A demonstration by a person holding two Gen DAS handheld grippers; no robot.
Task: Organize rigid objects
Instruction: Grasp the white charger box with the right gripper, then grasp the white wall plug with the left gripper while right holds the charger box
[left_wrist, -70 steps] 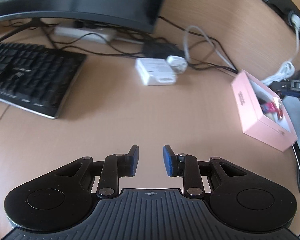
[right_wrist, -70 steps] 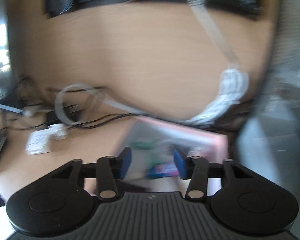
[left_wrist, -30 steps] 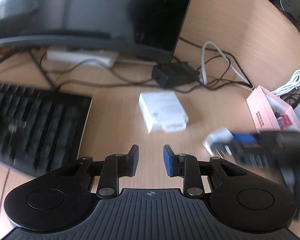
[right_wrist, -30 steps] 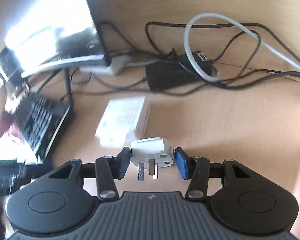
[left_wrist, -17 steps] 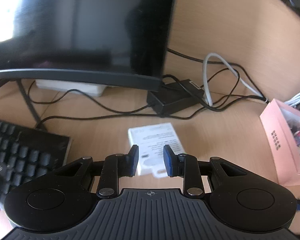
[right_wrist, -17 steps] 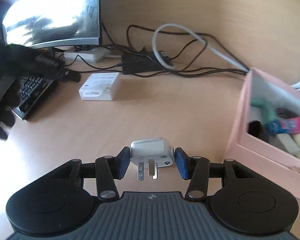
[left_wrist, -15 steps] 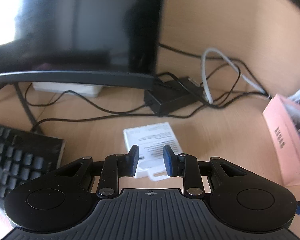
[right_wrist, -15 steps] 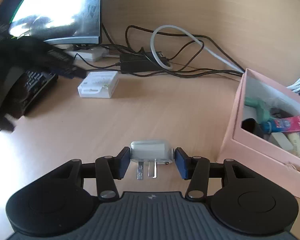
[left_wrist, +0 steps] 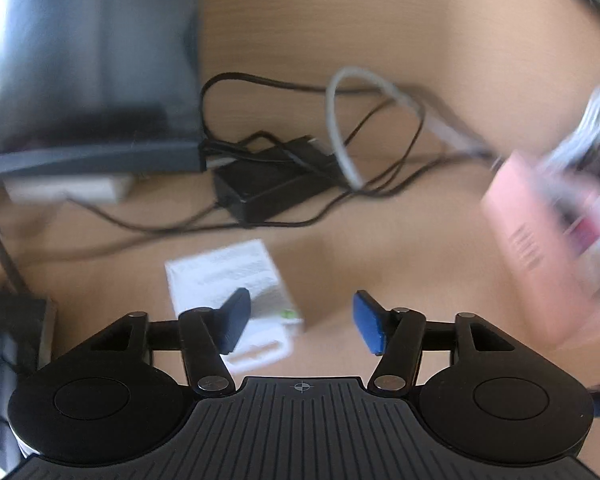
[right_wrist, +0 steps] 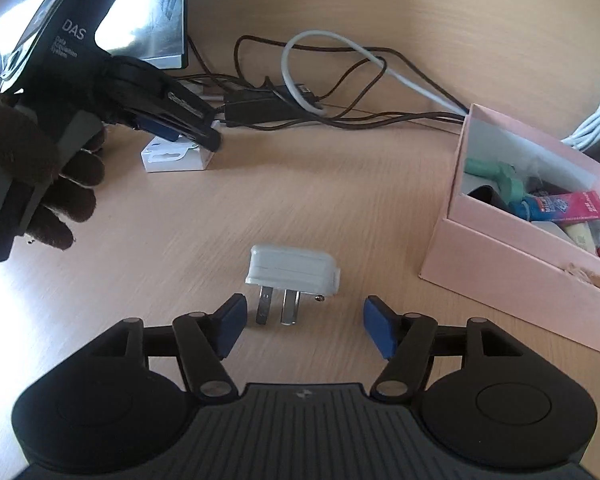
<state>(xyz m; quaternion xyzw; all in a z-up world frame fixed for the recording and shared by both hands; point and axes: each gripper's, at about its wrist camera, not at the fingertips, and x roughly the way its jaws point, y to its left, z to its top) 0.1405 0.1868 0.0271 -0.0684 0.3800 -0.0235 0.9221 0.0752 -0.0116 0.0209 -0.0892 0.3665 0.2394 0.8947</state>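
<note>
The right gripper (right_wrist: 303, 326) has just opened, releasing the white plug (right_wrist: 293, 269) onto the desk (right_wrist: 340, 200) beside the pink box (right_wrist: 512, 256), while the left gripper (left_wrist: 298, 322) has just spread empty over the white packet (left_wrist: 228, 276), likely the next pick.

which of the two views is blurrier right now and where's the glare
Left wrist view: heavily motion-smeared, worst on the pink box at right; the white box is soft too. Right wrist view: sharp, the white plug crisp; glare washes the monitor top left, and the fisheye bends the desk.
</note>
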